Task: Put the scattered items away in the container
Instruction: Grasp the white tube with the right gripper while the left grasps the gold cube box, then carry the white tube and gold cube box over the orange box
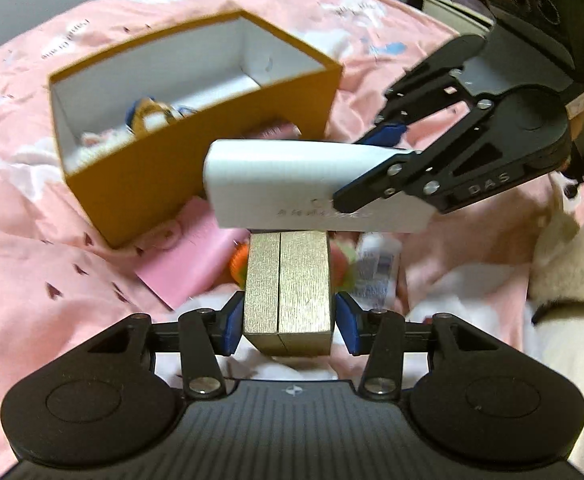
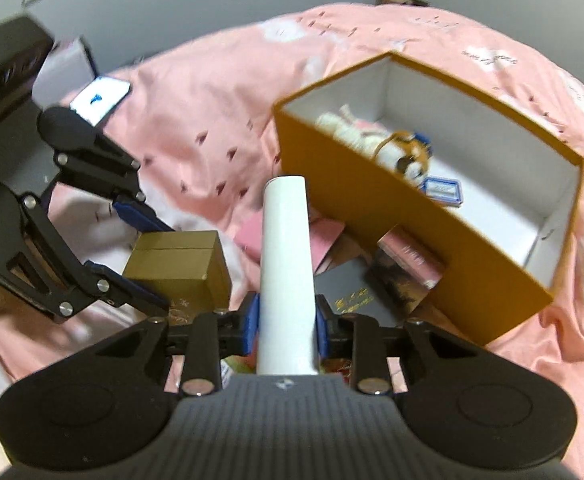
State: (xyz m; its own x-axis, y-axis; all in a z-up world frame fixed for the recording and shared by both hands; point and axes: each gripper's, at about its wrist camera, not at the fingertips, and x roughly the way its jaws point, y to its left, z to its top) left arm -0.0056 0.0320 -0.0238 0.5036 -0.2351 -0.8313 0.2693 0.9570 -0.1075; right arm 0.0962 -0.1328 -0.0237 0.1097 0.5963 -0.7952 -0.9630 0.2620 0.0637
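An orange box with a white inside [image 1: 163, 184] [image 2: 412, 216] stands on the pink bedding; it holds plush toys [image 2: 388, 146] and a small blue-edged card [image 2: 442, 188]. My left gripper [image 1: 287, 320] is shut on a gold box [image 1: 289, 288], held above the bed in front of the orange box; it also shows in the right wrist view [image 2: 179, 268]. My right gripper [image 2: 285, 322] is shut on a flat white box [image 2: 287, 264], which crosses just above the gold box in the left wrist view [image 1: 292, 184].
Loose items lie beside the orange box: a pink envelope [image 1: 187, 256], a black booklet with gold lettering [image 2: 348, 292], a pink packet [image 2: 410, 260], an orange-green toy [image 1: 237, 264] and a small tube [image 1: 376, 272]. A phone [image 2: 99, 98] lies at the far left.
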